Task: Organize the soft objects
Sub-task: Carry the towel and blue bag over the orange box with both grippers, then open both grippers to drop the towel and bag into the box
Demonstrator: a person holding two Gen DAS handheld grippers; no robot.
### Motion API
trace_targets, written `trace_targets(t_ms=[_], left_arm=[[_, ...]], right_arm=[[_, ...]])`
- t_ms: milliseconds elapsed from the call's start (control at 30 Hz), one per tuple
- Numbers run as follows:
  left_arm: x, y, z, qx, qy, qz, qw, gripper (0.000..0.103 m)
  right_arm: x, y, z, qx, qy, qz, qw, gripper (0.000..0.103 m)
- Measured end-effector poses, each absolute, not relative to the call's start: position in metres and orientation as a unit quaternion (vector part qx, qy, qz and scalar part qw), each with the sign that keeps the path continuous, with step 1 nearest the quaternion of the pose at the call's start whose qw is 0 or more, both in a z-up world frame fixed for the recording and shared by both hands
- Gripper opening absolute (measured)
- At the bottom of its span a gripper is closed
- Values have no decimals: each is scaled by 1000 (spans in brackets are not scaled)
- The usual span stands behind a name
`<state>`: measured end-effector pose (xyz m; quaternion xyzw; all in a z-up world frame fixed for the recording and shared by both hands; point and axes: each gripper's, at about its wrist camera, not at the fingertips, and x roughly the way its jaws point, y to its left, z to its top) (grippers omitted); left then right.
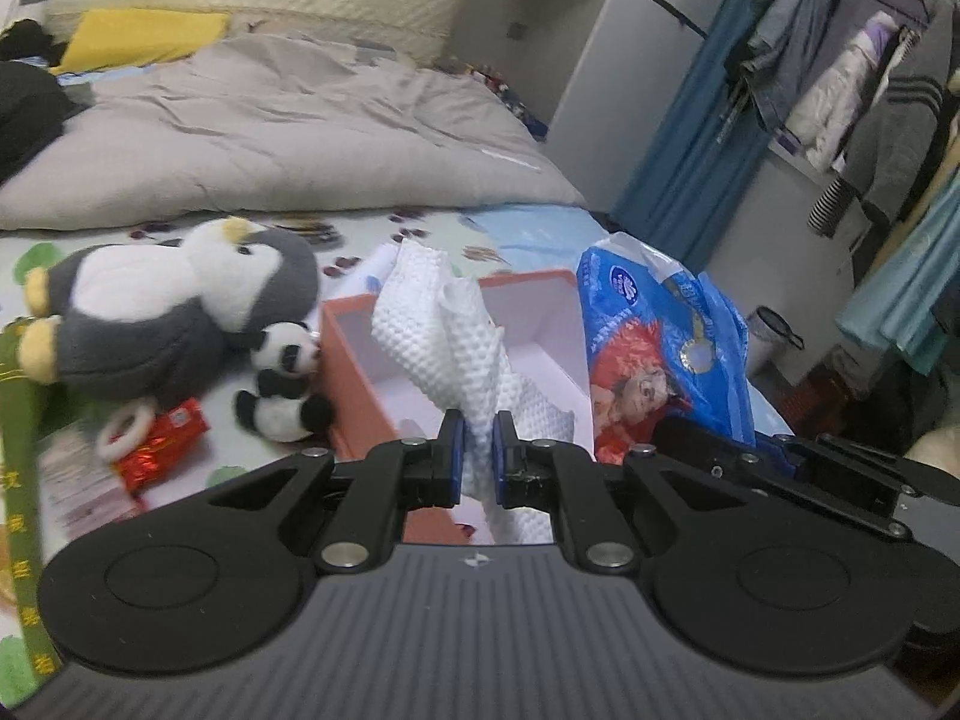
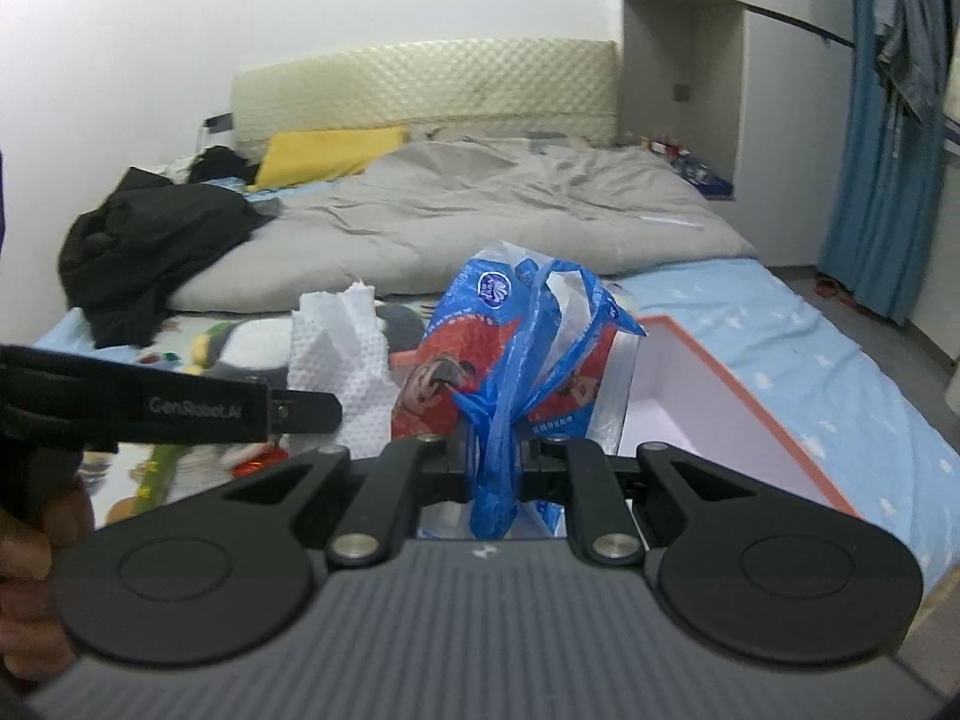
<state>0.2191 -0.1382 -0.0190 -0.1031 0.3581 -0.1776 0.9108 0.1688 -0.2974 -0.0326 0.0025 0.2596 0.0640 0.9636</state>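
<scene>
Box (image 1: 354, 372), one: orange outside, white inside, open-topped, on the bed (image 1: 540, 228). The lower folds of the white towel (image 1: 444, 336) lie inside it; nothing else shows on the visible part of its floor.

Towel, one: embossed paper, rising out of the box. My left tool (image 1: 477, 450) is closed on it, both pads pressing a fold.

Bag (image 2: 510, 360), one: blue and red printed plastic, standing just right of the box as seen from my left wrist, and touching it. My right tool (image 2: 495, 456) is clamped on its twisted blue handle. Contents cannot be told.

Plush toys, two: a grey and white penguin (image 1: 174, 312) lying on its back left of the box; a small panda (image 1: 282, 384) sitting against the box's left wall.

Red packet (image 1: 162, 450), one, beside a white ring (image 1: 123, 432), below the penguin.

Duvet (image 1: 288, 126), one, grey, further up the bed. Yellow pillow (image 2: 330, 153), one. Dark garment (image 2: 150, 240), one heap.
</scene>
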Motion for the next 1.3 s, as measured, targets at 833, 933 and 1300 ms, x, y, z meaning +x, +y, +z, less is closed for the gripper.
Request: trace_targets(t_ms=[833,933,1300], left_arm=[[310,-218,-108,-39,471,-200,858,12],[315,-222,-114,-39,480,-203,853,12],[304,-211,-101,-56,470,-197,858,31]], right_arm=[[232,-368,-117,55,362,17,931,16],[235,-371,-122,61,364,14,929,16],[226,-373,-116,68,360,10,930,46]])
